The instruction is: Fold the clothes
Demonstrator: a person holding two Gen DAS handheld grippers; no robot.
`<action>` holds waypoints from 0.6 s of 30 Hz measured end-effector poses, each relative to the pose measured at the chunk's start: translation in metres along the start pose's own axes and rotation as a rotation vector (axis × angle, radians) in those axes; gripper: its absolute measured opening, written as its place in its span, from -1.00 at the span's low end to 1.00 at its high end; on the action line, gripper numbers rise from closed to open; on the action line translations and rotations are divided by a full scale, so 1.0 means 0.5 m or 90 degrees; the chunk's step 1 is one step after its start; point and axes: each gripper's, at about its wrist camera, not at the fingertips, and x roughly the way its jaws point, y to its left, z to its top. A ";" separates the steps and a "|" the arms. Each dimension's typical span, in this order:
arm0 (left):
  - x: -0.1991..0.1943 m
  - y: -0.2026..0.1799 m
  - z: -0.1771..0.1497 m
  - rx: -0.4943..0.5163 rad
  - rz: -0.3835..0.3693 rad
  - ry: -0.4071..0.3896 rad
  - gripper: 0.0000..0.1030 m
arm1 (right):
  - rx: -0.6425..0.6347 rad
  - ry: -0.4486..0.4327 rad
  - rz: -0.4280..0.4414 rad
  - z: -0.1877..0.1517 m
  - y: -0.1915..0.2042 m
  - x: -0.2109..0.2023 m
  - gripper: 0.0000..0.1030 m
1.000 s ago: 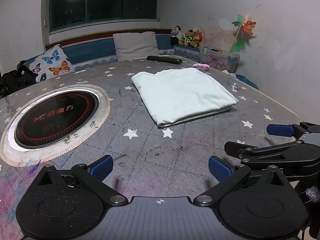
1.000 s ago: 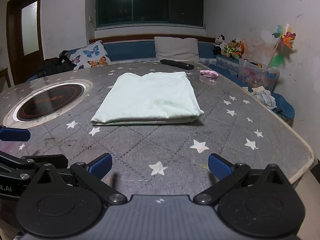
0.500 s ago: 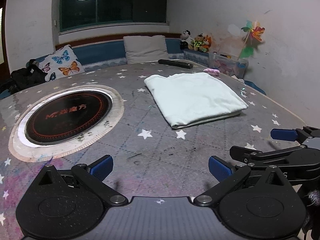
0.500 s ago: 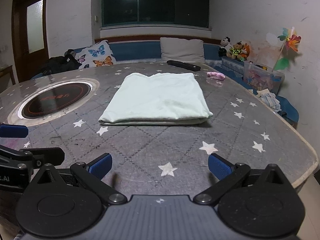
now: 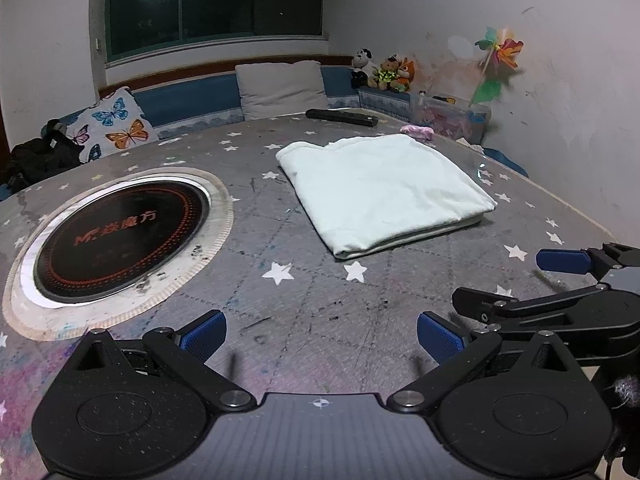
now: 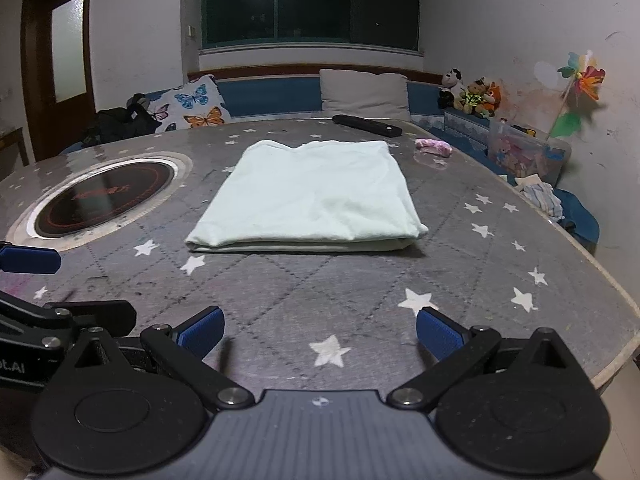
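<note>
Right wrist view: pale mint folded cloth rectangle (image 6: 310, 192) lies mid-tabletop (image 6: 500, 280), dead ahead of the right gripper (image 6: 320, 330), long axis running away toward the far edge. Left gripper (image 5: 320, 332) sees it ahead-right. Right nearer, I judge. Both grippers' fingers spread, empty.

I see the star-patterned counter (image 6: 360, 280) carrying a folded cloth (image 6: 312, 196) mid-way, a round hotplate (image 6: 100, 196) left, a remote (image 6: 366, 125) and a pink thing (image 6: 434, 147) far.
</note>
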 end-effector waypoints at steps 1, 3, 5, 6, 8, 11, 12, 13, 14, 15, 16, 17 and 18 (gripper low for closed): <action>0.003 0.001 0.001 0.000 0.000 0.002 1.00 | 0.002 0.001 -0.001 0.001 -0.003 0.003 1.00; 0.008 0.002 0.004 -0.002 -0.002 0.007 1.00 | 0.004 0.002 -0.002 0.004 -0.008 0.007 1.00; 0.013 0.003 0.007 -0.001 -0.003 0.010 1.00 | 0.003 0.003 -0.006 0.008 -0.011 0.012 1.00; 0.016 0.004 0.009 0.000 -0.003 0.011 1.00 | 0.004 0.003 -0.007 0.009 -0.013 0.015 1.00; 0.021 0.004 0.013 0.001 -0.004 0.014 1.00 | 0.008 0.005 -0.008 0.013 -0.017 0.020 1.00; 0.030 0.005 0.018 0.002 -0.005 0.018 1.00 | 0.011 0.006 -0.007 0.019 -0.019 0.026 1.00; 0.033 0.005 0.020 0.003 -0.005 0.020 1.00 | 0.011 0.006 -0.006 0.021 -0.020 0.028 1.00; 0.036 0.005 0.021 0.003 -0.005 0.021 1.00 | 0.011 0.006 -0.006 0.023 -0.020 0.030 1.00; 0.039 0.005 0.023 0.002 -0.006 0.023 1.00 | 0.011 0.006 -0.006 0.025 -0.020 0.032 1.00; 0.042 0.005 0.025 0.002 -0.006 0.025 1.00 | 0.012 0.006 -0.005 0.027 -0.020 0.035 1.00; 0.045 0.005 0.027 0.002 -0.006 0.027 1.00 | 0.012 0.006 -0.004 0.029 -0.021 0.038 1.00; 0.048 0.005 0.028 0.001 -0.006 0.028 1.00 | 0.012 0.006 -0.004 0.031 -0.021 0.039 1.00; 0.050 0.006 0.030 0.001 -0.007 0.030 1.00 | 0.011 0.006 -0.004 0.033 -0.021 0.042 1.00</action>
